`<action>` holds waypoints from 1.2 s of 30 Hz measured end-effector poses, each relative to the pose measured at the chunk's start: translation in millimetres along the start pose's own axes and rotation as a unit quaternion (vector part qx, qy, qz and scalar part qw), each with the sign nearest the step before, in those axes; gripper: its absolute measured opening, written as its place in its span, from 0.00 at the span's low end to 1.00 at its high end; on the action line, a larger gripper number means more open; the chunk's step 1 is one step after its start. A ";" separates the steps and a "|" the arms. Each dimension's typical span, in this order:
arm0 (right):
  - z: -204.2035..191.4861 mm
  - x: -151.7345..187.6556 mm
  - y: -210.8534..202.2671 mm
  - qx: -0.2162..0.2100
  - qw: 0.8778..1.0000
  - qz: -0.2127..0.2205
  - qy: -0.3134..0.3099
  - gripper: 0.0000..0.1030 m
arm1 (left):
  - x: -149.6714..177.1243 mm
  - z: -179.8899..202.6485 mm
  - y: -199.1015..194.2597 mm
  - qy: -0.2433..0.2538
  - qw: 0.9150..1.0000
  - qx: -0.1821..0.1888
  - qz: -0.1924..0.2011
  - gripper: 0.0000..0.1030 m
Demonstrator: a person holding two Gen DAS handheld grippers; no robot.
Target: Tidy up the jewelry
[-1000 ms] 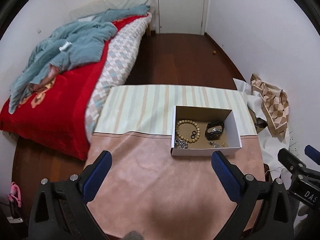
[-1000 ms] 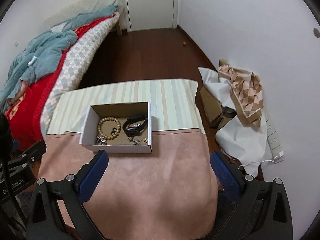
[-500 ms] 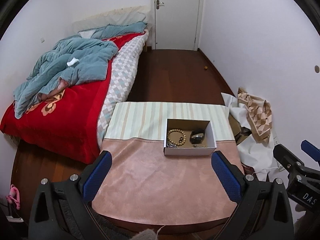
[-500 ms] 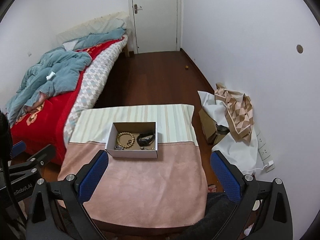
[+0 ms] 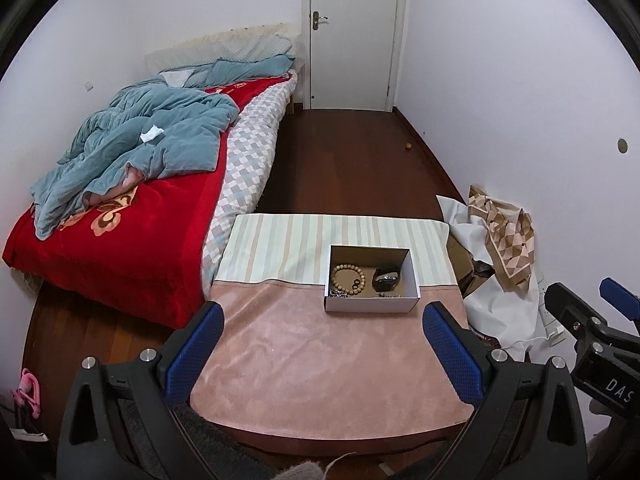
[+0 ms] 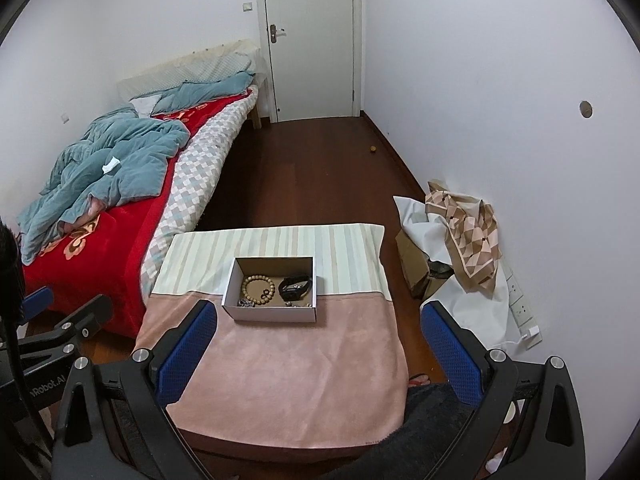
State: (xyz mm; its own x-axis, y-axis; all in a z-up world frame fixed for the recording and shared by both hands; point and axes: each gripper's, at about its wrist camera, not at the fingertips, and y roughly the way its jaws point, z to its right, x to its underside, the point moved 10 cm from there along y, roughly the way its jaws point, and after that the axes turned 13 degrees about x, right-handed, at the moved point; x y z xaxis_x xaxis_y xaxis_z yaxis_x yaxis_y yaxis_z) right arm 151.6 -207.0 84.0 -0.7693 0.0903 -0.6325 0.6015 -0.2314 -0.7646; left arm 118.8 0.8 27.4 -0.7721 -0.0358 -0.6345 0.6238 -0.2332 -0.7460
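A small open cardboard box [image 5: 372,305] [image 6: 272,314] stands on the cloth-covered table [image 5: 320,352] [image 6: 288,364]. Inside lie a wooden bead bracelet [image 5: 348,279] [image 6: 258,288], a black watch [image 5: 385,278] [image 6: 295,286], small dark rings and silvery pieces. My left gripper [image 5: 323,354] is open and empty, held well back from and above the table. My right gripper [image 6: 318,350] is open and empty too, also high and back from the box. The right gripper shows at the right edge of the left wrist view [image 5: 600,320].
A bed [image 5: 120,216] with a red cover and a blue quilt stands left of the table. Boxes and patterned cloth [image 5: 504,240] lie on the floor at the right by the wall. A white door [image 5: 352,32] is at the far end.
Both grippers have pulled back and up from the table, so the box looks smaller and farther away. Both stay open and empty.
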 end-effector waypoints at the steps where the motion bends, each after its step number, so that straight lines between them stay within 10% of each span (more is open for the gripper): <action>1: -0.1 -0.8 1.8 0.001 1.000 -0.001 -0.001 1.00 | 0.0 -1.0 2.4 -0.002 1.000 -0.002 -0.003 0.99; 36: -32.5 -7.2 165.5 0.046 0.994 -0.093 -0.030 1.00 | -18.8 -31.0 123.8 -0.014 0.997 -0.031 -0.075 0.99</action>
State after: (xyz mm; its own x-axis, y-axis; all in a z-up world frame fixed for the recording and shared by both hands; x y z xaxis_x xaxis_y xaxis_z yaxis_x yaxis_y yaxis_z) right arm 263.7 -214.5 -42.0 -0.8789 0.0817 -0.4699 0.4272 -0.3030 -0.8519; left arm 214.3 2.7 -59.3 -0.8593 -0.0319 -0.5104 0.5074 -0.1775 -0.8432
